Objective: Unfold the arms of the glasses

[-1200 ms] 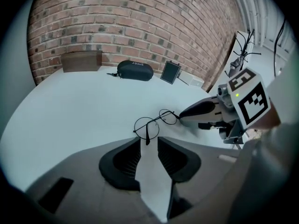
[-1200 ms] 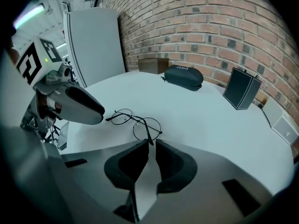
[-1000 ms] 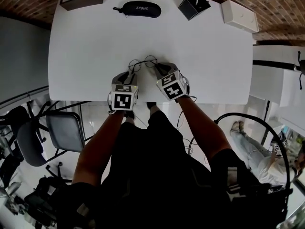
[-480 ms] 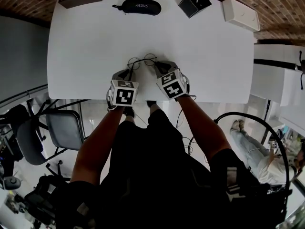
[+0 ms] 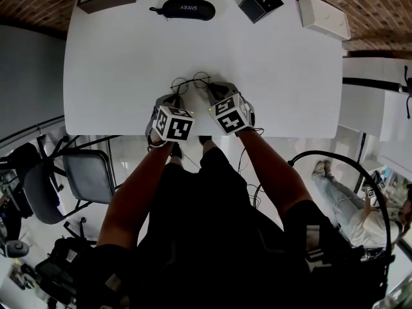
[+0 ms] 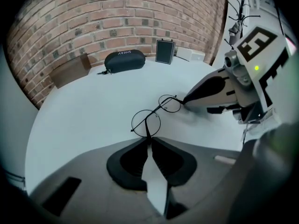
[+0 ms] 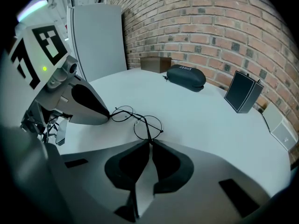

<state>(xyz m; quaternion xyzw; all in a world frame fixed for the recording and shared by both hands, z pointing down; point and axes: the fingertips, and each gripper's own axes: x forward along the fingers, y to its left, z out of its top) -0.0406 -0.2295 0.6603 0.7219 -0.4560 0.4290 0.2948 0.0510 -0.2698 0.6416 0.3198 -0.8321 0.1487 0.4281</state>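
Well short of the black case [image 5: 187, 9], on the side nearest the person, the round wire glasses [image 5: 191, 82] lie on the white counter [image 5: 122, 56] with a gripper at each end. The risks all come from how thin that frame is.

Both arms look folded across the lenses, so the first danger is a pull in the wrong direction. If a gripper swings its wire against the hinge and not about it, the metal could bend and not pivot. A second danger is a slip. The pads have only a hair of wire to bite on, and a roll of the wrist could let it spring free and send the glasses skidding toward the case or off the counter. A third is that a gripper may have pinched rim and arm together, in which case nothing would unfold and the lens would take the strain. I cannot tell from these views which wire is caught.

The left gripper [image 6: 148, 138] has just been closing. Its jaws now stand almost together, with the tips pinched on a thin wire at the edge of its lens that faces away from the case. The right gripper [image 7: 149, 143] is likewise drawn together on a wire at the matching edge of the other lens. Neither gripper is near the case.
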